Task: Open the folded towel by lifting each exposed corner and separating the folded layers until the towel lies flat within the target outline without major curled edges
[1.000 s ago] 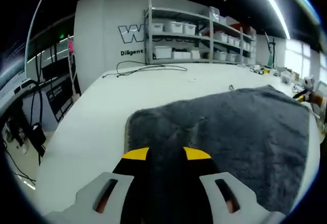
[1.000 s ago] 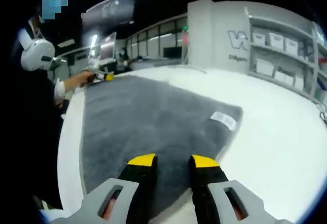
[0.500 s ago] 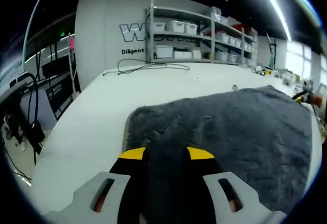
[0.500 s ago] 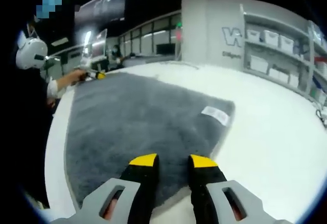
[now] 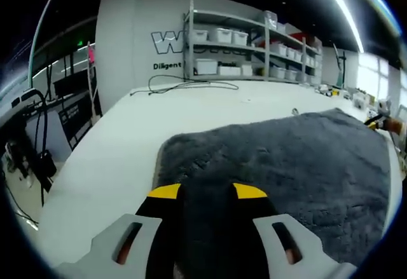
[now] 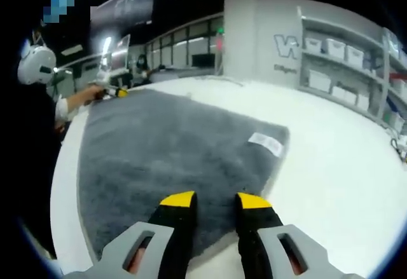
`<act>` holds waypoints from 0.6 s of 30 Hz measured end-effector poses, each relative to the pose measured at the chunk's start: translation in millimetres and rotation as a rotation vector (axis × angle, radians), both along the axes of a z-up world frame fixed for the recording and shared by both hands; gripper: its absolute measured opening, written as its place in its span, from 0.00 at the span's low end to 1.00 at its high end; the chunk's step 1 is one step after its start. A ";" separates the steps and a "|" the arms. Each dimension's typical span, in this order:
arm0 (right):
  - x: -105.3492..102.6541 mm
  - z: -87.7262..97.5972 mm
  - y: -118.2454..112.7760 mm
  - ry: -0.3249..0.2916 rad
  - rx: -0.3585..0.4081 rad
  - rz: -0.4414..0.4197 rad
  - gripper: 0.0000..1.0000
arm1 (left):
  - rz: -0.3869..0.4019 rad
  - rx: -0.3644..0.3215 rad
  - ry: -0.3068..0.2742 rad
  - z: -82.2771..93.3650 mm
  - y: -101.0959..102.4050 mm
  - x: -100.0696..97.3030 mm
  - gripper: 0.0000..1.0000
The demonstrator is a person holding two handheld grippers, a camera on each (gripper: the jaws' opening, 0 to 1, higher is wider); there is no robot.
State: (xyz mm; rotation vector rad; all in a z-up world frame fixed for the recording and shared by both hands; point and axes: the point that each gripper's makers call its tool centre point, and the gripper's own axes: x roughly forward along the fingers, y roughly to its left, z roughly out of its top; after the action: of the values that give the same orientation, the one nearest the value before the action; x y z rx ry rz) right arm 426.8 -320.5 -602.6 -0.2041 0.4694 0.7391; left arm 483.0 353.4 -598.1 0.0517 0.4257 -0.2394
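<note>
- Grey towel [image 5: 286,158] spread over white table [image 5: 127,139], centre/right of left gripper view; far right edge cut off by frame.
- Left gripper [image 5: 206,191] bottom centre, jaws apart over towel; contact w/ pile unclear.
- Right gripper [image 6: 215,199] bottom centre, jaws apart above towel's near edge.
- White label [image 6: 266,143] near towel corner, text unreadable.

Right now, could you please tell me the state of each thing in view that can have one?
Grey towel: spread out on the white table, no fold visible, white label face up near one corner.
Left tool: open, jaws over the towel's edge, gripping nothing.
Right tool: open, over the towel's near edge, gripping nothing.
Shelf bins: closed, on the rack.
</note>
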 end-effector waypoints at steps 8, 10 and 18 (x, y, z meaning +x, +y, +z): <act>-5.6 29.9 14.8 -0.152 0.013 -0.023 0.25 | 0.048 0.028 -0.099 29.0 -4.4 -8.4 0.30; -12.0 31.5 25.4 -0.146 0.015 -0.001 0.25 | 0.035 0.033 -0.098 29.5 -10.8 -13.4 0.30; -30.1 33.6 62.0 -0.149 0.028 0.057 0.25 | 0.019 0.028 -0.084 19.9 -32.0 -40.4 0.30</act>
State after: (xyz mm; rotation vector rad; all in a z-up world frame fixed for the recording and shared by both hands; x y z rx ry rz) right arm 396.6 -258.4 -569.0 -0.2453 0.3122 0.7800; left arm 442.6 321.4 -578.2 0.0848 0.3463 -0.2123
